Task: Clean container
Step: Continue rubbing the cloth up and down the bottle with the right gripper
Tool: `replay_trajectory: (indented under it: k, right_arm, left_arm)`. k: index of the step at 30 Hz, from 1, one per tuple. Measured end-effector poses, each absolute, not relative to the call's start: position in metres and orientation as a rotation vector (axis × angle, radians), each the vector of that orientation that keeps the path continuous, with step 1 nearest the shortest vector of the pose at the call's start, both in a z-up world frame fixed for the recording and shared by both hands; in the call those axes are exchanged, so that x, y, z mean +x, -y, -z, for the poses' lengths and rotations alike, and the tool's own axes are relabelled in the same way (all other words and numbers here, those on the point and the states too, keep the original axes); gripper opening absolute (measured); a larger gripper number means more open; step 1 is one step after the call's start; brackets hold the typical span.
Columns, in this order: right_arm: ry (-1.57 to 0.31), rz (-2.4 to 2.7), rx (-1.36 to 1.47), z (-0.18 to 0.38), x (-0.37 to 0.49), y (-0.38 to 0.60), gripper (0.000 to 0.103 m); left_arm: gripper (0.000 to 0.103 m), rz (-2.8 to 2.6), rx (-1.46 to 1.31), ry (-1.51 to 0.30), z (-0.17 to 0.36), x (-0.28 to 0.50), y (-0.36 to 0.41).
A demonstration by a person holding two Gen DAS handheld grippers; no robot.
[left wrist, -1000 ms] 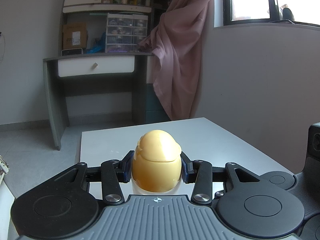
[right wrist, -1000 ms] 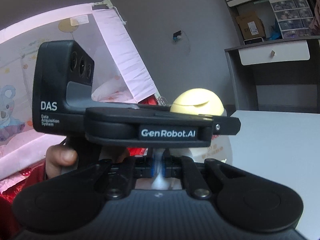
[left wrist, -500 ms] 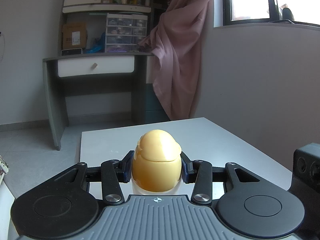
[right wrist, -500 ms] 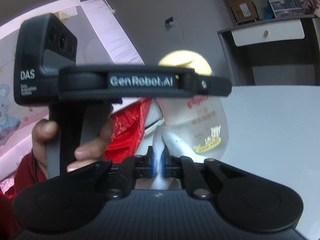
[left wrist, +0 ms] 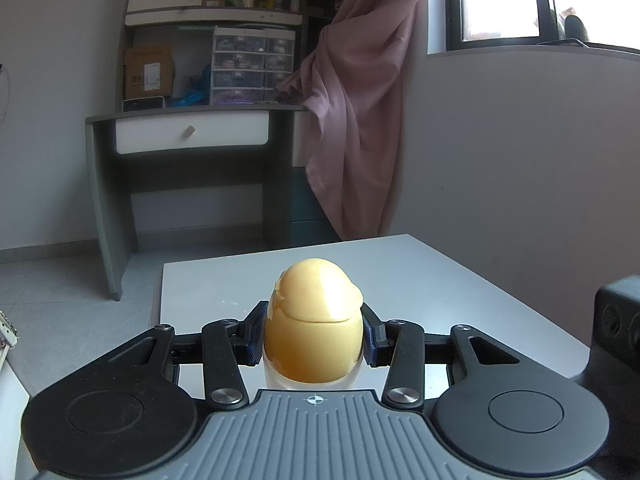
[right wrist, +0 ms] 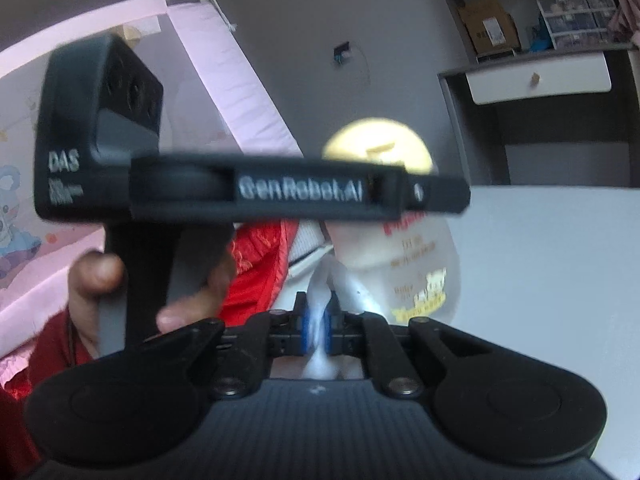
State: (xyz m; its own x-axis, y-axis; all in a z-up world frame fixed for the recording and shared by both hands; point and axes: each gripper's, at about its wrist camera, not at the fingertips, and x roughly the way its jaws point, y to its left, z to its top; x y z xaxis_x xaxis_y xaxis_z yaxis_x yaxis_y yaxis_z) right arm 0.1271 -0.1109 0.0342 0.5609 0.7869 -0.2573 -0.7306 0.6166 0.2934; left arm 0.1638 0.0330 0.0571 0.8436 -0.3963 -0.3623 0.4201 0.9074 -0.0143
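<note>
Left wrist: tongs (left wrist: 314,336) clamp bottle (left wrist: 314,330) upright.

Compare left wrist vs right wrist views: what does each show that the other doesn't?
Left wrist only: the left gripper from behind, shut on the bottle's yellow domed cap; also the pink curtain and window.

Right wrist only: the right gripper shut on a white wipe lying against the translucent bottle body, the bare hand holding the left gripper's handle, and a pink padded panel.

Both: the yellow cap, the white table, and the grey desk with a white drawer.
</note>
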Motion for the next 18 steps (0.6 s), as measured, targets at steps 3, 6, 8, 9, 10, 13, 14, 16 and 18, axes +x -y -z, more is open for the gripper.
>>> replay_trajectory:
  k: [3,6,8,9,10,13,14,16,18]
  right_arm:
    - [-0.358,-0.898,0.156,-0.042,0.127,0.112,0.008]
    - [-0.340,-0.899,0.154,-0.046,0.127,0.113,0.007]
    - [-0.332,-0.898,0.153,-0.048,0.127,0.114,0.007]
    - [-0.330,-0.898,0.154,-0.048,0.127,0.114,0.007]
    - [-0.330,-0.898,0.156,-0.048,0.127,0.114,0.007]
    - [-0.348,-0.899,0.173,-0.042,0.129,0.117,0.007]
    - [-0.357,-0.902,0.182,-0.039,0.130,0.117,0.007]
    - [-0.366,-0.902,0.186,-0.035,0.128,0.118,0.007]
    - [-0.375,-0.902,0.183,-0.032,0.128,0.119,0.007]
  left_arm:
    - [0.045,0.431,0.067,-0.368,-0.057,0.163,-0.033]
    - [0.045,0.430,0.068,-0.368,-0.057,0.163,-0.032]
    - [0.045,0.430,0.068,-0.369,-0.057,0.163,-0.032]
    - [0.045,0.430,0.068,-0.369,-0.058,0.163,-0.031]
    - [0.045,0.430,0.067,-0.369,-0.058,0.163,-0.031]
    - [0.045,0.430,0.067,-0.369,-0.058,0.163,-0.028]
    - [0.045,0.430,0.067,-0.369,-0.058,0.163,-0.028]
    - [0.045,0.430,0.067,-0.369,-0.058,0.163,-0.027]
    - [0.045,0.430,0.066,-0.370,-0.058,0.163,-0.027]
